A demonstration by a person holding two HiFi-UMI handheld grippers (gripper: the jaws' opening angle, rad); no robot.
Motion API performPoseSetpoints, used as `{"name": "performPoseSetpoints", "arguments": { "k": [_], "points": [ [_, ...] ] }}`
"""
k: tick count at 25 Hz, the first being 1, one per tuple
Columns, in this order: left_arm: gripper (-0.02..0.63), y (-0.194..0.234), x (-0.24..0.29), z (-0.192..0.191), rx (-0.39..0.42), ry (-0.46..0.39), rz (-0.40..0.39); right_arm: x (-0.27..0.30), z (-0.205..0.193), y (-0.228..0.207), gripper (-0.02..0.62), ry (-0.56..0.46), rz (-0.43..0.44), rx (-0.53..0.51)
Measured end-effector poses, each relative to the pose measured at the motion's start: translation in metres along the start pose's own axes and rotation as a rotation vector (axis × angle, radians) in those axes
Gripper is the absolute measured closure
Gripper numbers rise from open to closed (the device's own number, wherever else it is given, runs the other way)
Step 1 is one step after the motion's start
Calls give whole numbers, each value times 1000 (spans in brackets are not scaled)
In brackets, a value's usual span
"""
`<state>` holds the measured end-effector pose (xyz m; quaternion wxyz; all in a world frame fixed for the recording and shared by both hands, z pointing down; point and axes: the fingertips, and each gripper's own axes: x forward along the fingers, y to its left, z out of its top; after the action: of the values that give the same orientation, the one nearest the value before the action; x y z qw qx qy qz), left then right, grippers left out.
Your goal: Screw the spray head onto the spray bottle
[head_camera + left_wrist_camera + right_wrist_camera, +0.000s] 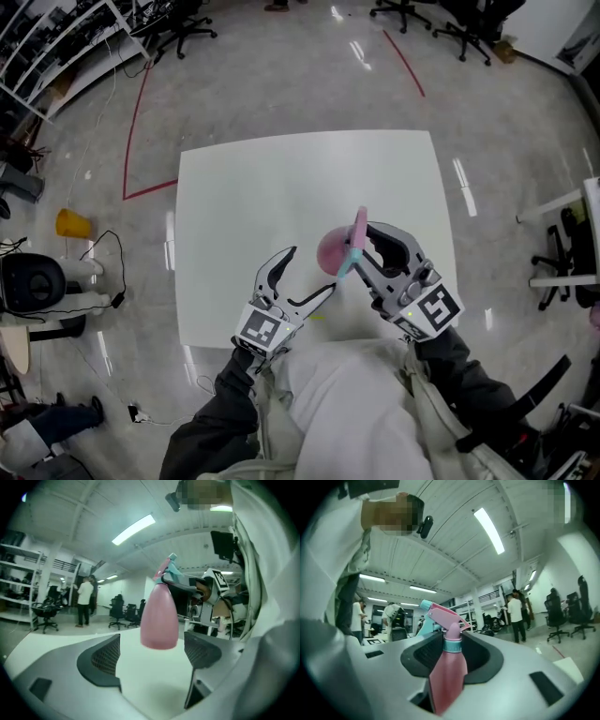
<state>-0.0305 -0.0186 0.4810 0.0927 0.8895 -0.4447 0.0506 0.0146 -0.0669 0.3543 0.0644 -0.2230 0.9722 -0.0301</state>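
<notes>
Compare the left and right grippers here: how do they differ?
The right gripper is shut on the pink bottle, just below its spray head; the left gripper holds nothing. The right gripper's jaws press the bottle's sides; the left gripper's jaws stand apart, with the bottle's base just ahead of them, seemingly untouched. Both hover over the white table.

Spray bottle (332,249) in right gripper's (360,243) jaws above table (281,187); left gripper (312,269) beside
</notes>
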Motion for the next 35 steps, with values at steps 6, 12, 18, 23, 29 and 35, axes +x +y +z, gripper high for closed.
{"name": "performPoseSetpoints", "arguments": {
  "k": [6, 12, 18, 23, 29, 35],
  "points": [
    [169, 39, -30, -73, -59, 110, 327, 26, -99, -15, 476, 121, -134, -247],
    [310, 46, -23, -82, -27, 108, 458, 23, -141, -16, 476, 118, -174, -306],
    [372, 38, -12, -78, 12, 106, 437, 12, -139, -19, 473, 97, -195, -242],
    [450, 35, -5, -65, 33, 88, 441, -17, -136, -19, 348, 114, -177, -172],
    [598, 44, -13, -73, -8, 111, 499, -60, -170, -23, 351, 312, -197, -204],
    [598, 31, -10, -92, -25, 175, 452, -68, -197, -12, 600, 419, -208, -195]
  ]
}}
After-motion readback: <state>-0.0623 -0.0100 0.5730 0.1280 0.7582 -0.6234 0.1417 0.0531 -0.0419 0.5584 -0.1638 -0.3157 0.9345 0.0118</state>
